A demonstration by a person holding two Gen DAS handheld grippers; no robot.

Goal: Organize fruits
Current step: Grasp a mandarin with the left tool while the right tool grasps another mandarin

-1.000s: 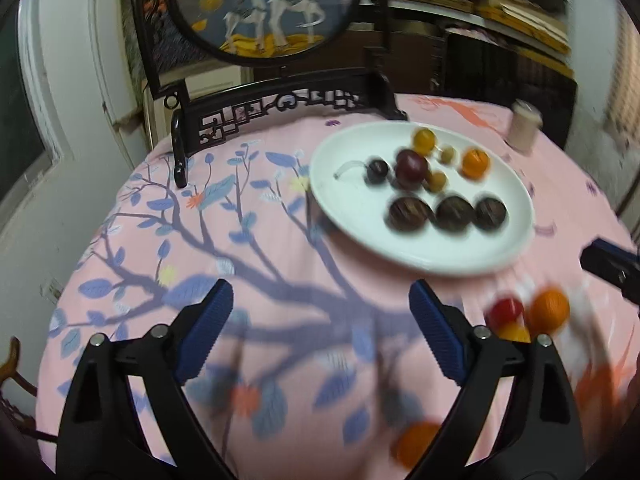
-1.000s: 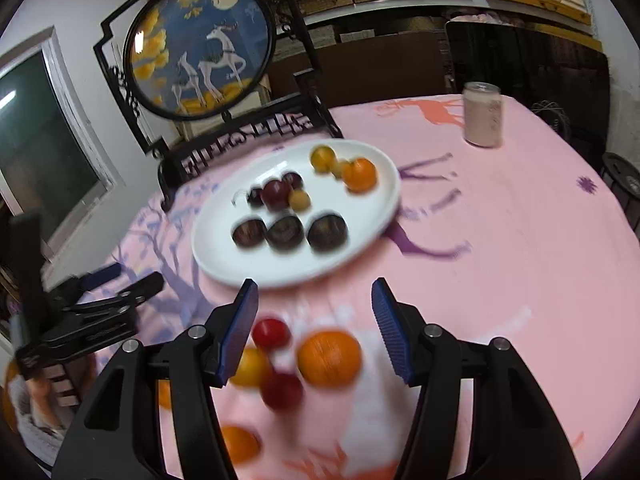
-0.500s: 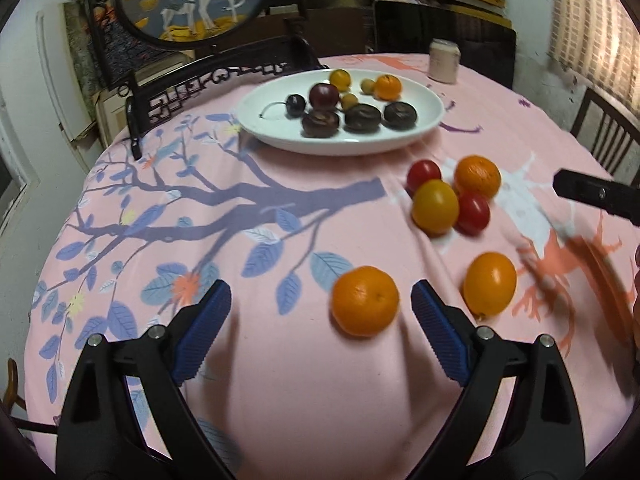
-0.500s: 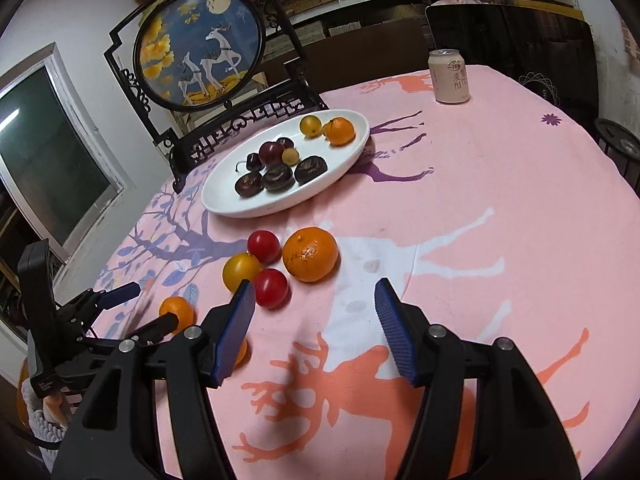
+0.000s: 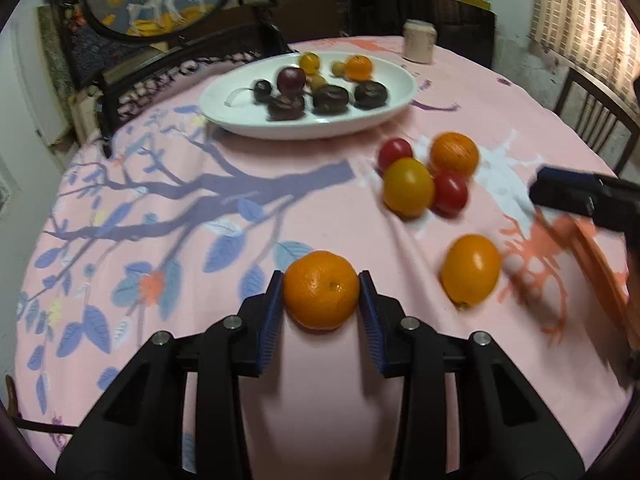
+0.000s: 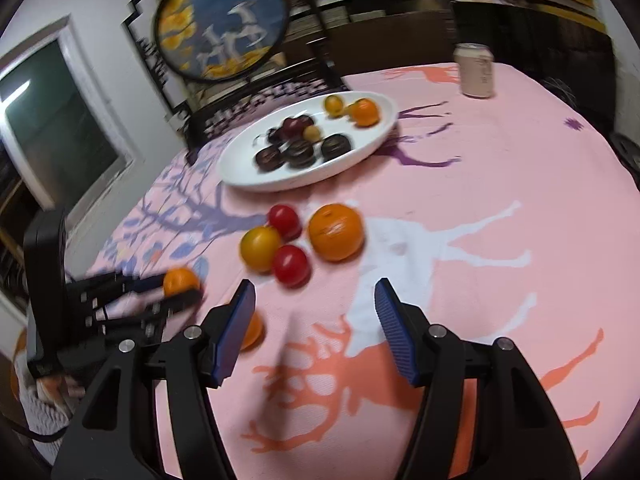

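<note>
My left gripper (image 5: 321, 292) is shut on an orange mandarin (image 5: 321, 295) low over the pink tablecloth; it also shows in the right wrist view (image 6: 181, 281). A white oval plate (image 5: 240, 118) at the back holds dark plums, small yellow fruits and a mandarin. On the cloth lie a yellow tomato (image 5: 408, 187), two red tomatoes (image 5: 451, 193), a large orange (image 5: 455, 153) and an orange-yellow fruit (image 5: 471, 270). My right gripper (image 6: 316, 312) is open and empty, just short of the tomato cluster (image 6: 291, 264) and the orange (image 6: 336, 232).
A drink can (image 6: 476, 70) stands at the table's far edge. A round painted screen in a black stand (image 6: 222, 22) is behind the plate (image 6: 244, 170). A chair back (image 5: 596, 120) stands at the right beyond the table.
My left gripper moved forward and closed on the near mandarin. My right gripper moved a little toward the tomato cluster and stayed open.
</note>
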